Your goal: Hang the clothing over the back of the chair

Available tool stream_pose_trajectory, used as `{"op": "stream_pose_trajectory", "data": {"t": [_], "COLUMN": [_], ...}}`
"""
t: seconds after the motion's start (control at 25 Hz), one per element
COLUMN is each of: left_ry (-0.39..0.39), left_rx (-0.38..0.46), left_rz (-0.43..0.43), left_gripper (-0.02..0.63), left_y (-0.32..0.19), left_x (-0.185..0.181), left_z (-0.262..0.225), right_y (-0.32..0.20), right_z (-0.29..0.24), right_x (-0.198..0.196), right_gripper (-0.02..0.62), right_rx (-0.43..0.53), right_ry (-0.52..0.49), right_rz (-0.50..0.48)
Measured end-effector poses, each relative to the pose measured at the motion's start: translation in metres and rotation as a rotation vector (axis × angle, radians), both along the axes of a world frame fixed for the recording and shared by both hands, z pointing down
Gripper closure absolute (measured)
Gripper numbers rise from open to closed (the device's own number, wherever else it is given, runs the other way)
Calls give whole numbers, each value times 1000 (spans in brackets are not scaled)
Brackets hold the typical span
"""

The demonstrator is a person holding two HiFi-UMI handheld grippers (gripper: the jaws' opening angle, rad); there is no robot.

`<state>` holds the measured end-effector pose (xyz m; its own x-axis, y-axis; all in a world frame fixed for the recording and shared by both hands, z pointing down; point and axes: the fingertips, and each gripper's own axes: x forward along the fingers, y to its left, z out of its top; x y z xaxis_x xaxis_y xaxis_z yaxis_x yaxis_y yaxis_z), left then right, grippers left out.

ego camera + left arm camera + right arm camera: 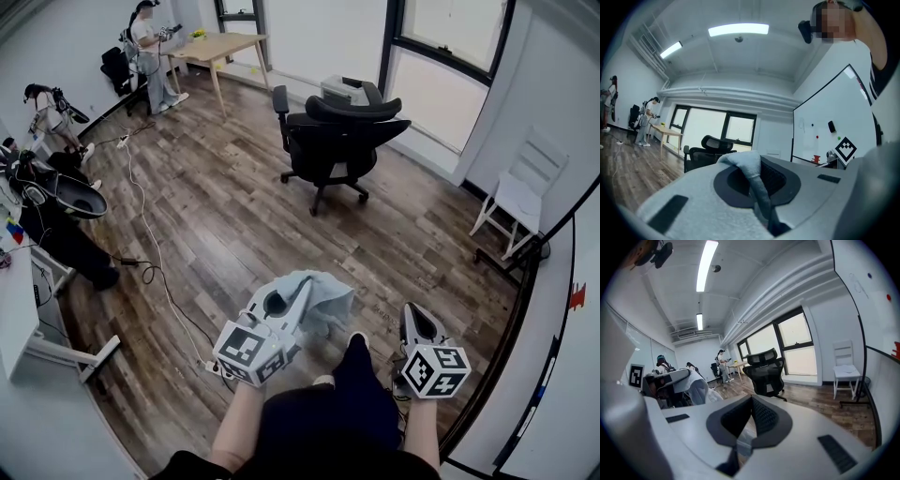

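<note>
open floor [234, 216] runs clear to the chair [337, 141]; 1 cable [156, 248] crosses it at left, beside a desk [14, 309]; white chair [520, 192] and whiteboard [553, 375] bound the right.

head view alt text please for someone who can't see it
Seen from above, the left gripper holds pale blue-grey clothing over a brown wood-plank floor, the right gripper beside it. A black mesh office chair stands ahead by the windows.

Bunched pale-blue clothing [319, 298] hangs well apart from black chair [339, 131].
</note>
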<state>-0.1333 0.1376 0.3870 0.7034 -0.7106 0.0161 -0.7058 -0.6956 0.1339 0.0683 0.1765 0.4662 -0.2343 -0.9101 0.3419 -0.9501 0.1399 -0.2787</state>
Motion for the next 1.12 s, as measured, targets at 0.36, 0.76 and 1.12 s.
{"op": "stream_pose_trajectory", "data": {"t": [0.36, 0.76, 1.12], "left_ry": [-10, -19, -9], "left_rx": [-4, -18, -26], "left_rz": [-18, -34, -33], "left_gripper": [598, 598, 598], "left_y": [-27, -83, -158], "left_x": [4, 24, 55], "left_z": [3, 9, 14], "right_y": [-35, -93, -163], "right_z": [1, 1, 6], "right_x": [-4, 22, 51], "right_gripper": [594, 594, 594], "right_rx": [0, -4, -19], "right_ry": [-2, 2, 14], "right_rz": [-42, -49, -59]}}
